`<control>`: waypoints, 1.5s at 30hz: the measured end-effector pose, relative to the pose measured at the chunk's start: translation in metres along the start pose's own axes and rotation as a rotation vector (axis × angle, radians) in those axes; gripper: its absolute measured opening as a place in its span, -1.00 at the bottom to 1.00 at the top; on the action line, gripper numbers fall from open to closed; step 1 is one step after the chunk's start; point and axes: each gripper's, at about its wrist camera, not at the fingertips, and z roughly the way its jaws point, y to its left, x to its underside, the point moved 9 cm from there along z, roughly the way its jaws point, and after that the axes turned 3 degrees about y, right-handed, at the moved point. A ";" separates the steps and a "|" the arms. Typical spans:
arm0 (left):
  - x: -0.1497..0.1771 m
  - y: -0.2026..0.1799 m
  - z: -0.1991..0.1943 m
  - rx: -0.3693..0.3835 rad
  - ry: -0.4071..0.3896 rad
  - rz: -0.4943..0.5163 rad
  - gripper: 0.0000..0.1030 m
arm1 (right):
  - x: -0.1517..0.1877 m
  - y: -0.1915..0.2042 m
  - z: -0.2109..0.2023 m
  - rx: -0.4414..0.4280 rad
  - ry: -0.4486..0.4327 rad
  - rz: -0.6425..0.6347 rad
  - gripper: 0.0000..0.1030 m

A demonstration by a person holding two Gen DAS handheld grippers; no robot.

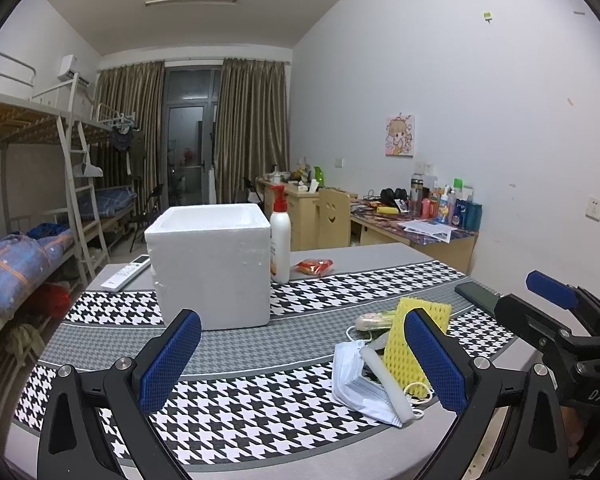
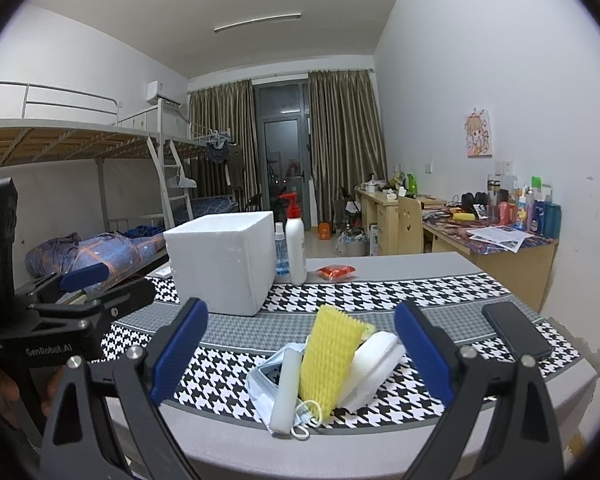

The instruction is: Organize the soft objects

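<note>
Both pairs of fingers stand spread wide and hold nothing. On my left gripper [image 1: 304, 360] the blue pads [image 1: 172, 360] hover above the houndstooth table cover [image 1: 236, 416], with the pile of soft things lying just inside the right-hand pad. My right gripper [image 2: 300, 354] frames the same pile between its released fingers [image 2: 180, 350], with no pad touching it.

The pile sits near the front edge of the table. A yellow foam net [image 2: 328, 364] stands upright at its middle. A pale blue face mask [image 2: 266, 388] lies crumpled at the left foot of the net, its ear loops trailing toward the table edge. A white foam tube [image 2: 286, 392] rests across the mask, leaning on the net. A white foam block [image 2: 374, 364] leans against the net's right side. Behind the net, seen from the left wrist, lies a small pale item [image 1: 374, 320] that I cannot identify.

A white foam box [image 2: 220, 260], open at the top, stands well behind the pile on the table. Just to its right stand a white pump bottle [image 2: 295, 240] and a smaller clear bottle [image 2: 281, 252]. A red packet [image 2: 336, 272] lies farther right. A dark phone [image 2: 516, 334] lies near the right edge, and a white remote [image 1: 126, 272] lies left of the box.
</note>
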 end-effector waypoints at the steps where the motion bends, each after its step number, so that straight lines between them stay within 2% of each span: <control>1: 0.000 0.000 0.000 -0.001 -0.001 0.001 0.98 | -0.001 0.000 0.000 0.005 -0.006 -0.002 0.87; 12: 0.004 -0.011 0.005 0.029 0.018 0.020 0.98 | -0.002 -0.002 0.000 0.013 -0.016 -0.007 0.87; 23: 0.009 -0.027 0.026 0.072 0.063 0.044 0.98 | 0.009 -0.014 0.012 0.033 0.028 0.015 0.87; 43: 0.027 -0.022 0.070 0.049 0.157 0.022 0.98 | 0.032 -0.034 0.045 0.025 0.142 0.055 0.87; 45: 0.029 -0.020 0.073 0.050 0.166 0.019 0.98 | 0.035 -0.034 0.049 0.017 0.155 0.057 0.75</control>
